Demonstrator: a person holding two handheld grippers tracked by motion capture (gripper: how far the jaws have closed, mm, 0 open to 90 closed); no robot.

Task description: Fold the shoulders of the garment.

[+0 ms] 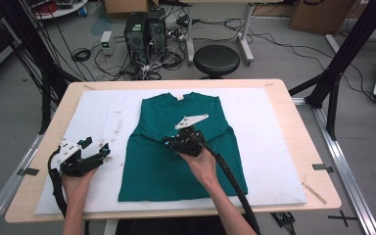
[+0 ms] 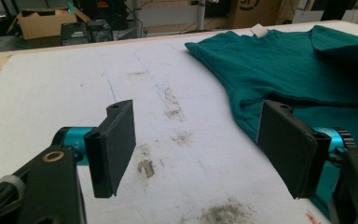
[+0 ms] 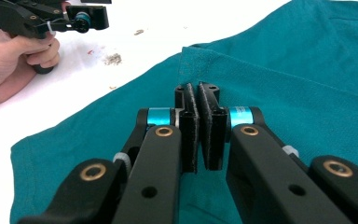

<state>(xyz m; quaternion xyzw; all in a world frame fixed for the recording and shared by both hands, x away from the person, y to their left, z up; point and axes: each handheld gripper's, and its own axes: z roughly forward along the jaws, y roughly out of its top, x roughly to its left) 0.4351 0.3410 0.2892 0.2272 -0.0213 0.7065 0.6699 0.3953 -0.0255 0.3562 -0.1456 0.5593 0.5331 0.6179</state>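
The right gripper point(image 1: 172, 140) sits over the shirt's point(image 1: 152, 166) middle, aimed toward 10 o'clock, jaws clenched with nothing visibly between them. The left gripper point(image 1: 105, 151) rests at the pad's point(image 1: 274, 147) 8 o'clock, released, aimed at 2 o'clock. A stool point(image 1: 216, 59) stands beyond the table point(image 1: 313, 161). The shirt lies flat mid-pad, collar toward 12 o'clock, hem toward 6.

Grey floor strewn with cables point(image 1: 127, 61), black round stool point(image 1: 216, 60), computer towers point(image 1: 145, 29), cardboard boxes point(image 1: 318, 14), black frame posts point(image 1: 345, 54)

Even bright overhead light, soft shadows; slight blur, near foreground out of focus
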